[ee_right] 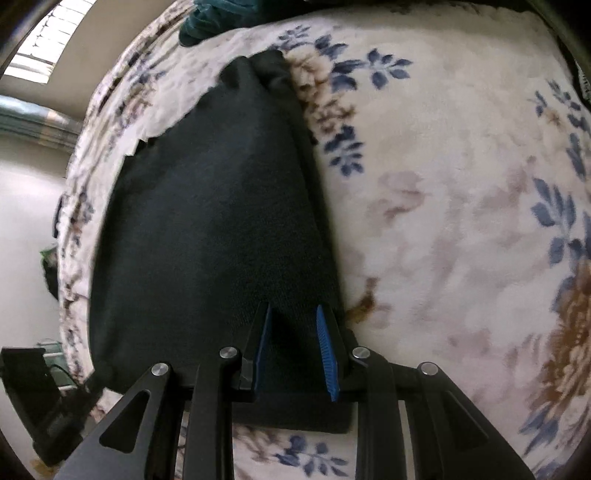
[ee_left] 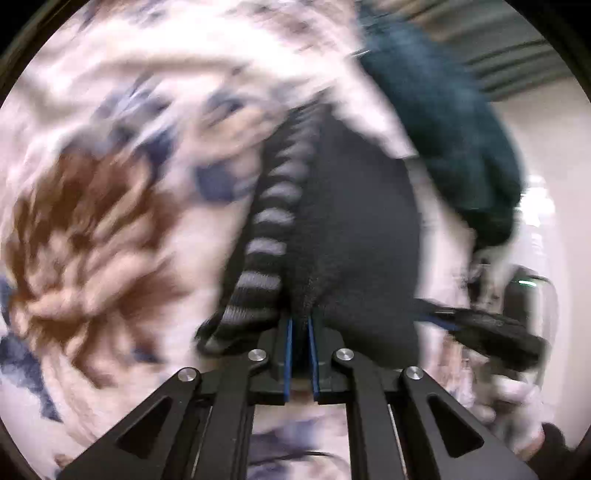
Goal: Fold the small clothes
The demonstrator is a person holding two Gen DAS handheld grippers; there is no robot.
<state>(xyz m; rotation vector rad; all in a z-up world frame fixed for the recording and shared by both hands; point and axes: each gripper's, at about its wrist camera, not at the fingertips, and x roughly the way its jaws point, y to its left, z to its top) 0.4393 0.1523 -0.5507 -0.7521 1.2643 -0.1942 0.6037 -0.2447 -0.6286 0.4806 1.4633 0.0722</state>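
A black garment (ee_left: 354, 229) with a grey-and-black striped band (ee_left: 269, 240) lies on a floral blanket (ee_left: 103, 206). My left gripper (ee_left: 300, 321) is shut on the garment's near edge, and the view is blurred by motion. In the right wrist view the black garment (ee_right: 221, 221) lies spread on the blanket (ee_right: 461, 184). My right gripper (ee_right: 293, 314) is open, its blue-padded fingers (ee_right: 327, 350) astride the garment's near edge, resting on the cloth. The right gripper also shows in the left wrist view (ee_left: 491, 332), held by a hand.
A dark teal garment (ee_left: 454, 122) lies on the blanket beyond the black one; it also shows in the right wrist view (ee_right: 207, 18) at the far edge. The bed edge (ee_right: 74, 221) drops off at left toward a pale floor. A window (ee_right: 48, 40) is at upper left.
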